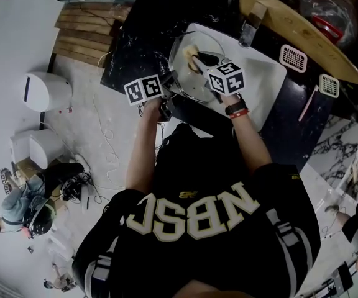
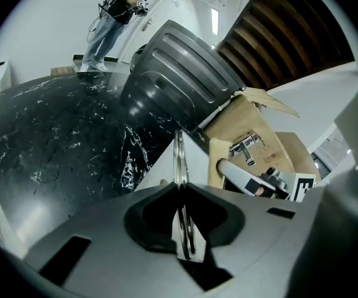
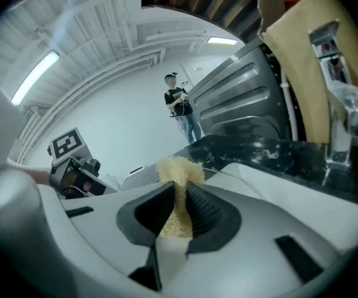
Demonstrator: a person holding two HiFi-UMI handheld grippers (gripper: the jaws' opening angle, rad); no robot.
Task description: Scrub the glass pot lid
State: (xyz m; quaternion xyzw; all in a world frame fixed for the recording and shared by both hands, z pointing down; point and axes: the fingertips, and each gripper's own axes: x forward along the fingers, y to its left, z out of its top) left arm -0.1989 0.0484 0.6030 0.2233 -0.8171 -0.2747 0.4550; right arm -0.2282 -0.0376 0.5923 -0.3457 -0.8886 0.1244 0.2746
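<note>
At the upper middle of the head view, a person in a black shirt holds two grippers over a white basin (image 1: pixel 267 87) that sits on a dark marbled worktop (image 1: pixel 132 48). The lid (image 1: pixel 191 87) is above this basin, between the two grippers, and its round glass faces up toward the camera.

The left gripper (image 2: pixel 180 188) is clenched on the rim of the lid. In the left gripper view the lid shows edge-on as a thin metal band that runs up from between the jaws. Both jaws press on it from the sides.

The right gripper (image 3: pixel 178 188) is grasping a yellow sponge (image 3: pixel 178 166). The sponge is squeezed thin between the ribbed pads, and its fluffy end stands out beyond the fingertips. In the head view the sponge lies over the upper left part of the lid, near the far rim. Whether it presses on the glass I cannot tell.

At the upper middle of the left gripper view a grey ribbed bin (image 2: pixel 179 73) leans beside brown cardboard (image 2: pixel 241 126). Another person (image 3: pixel 180 107) stands far behind, at the middle of the right gripper view.
</note>
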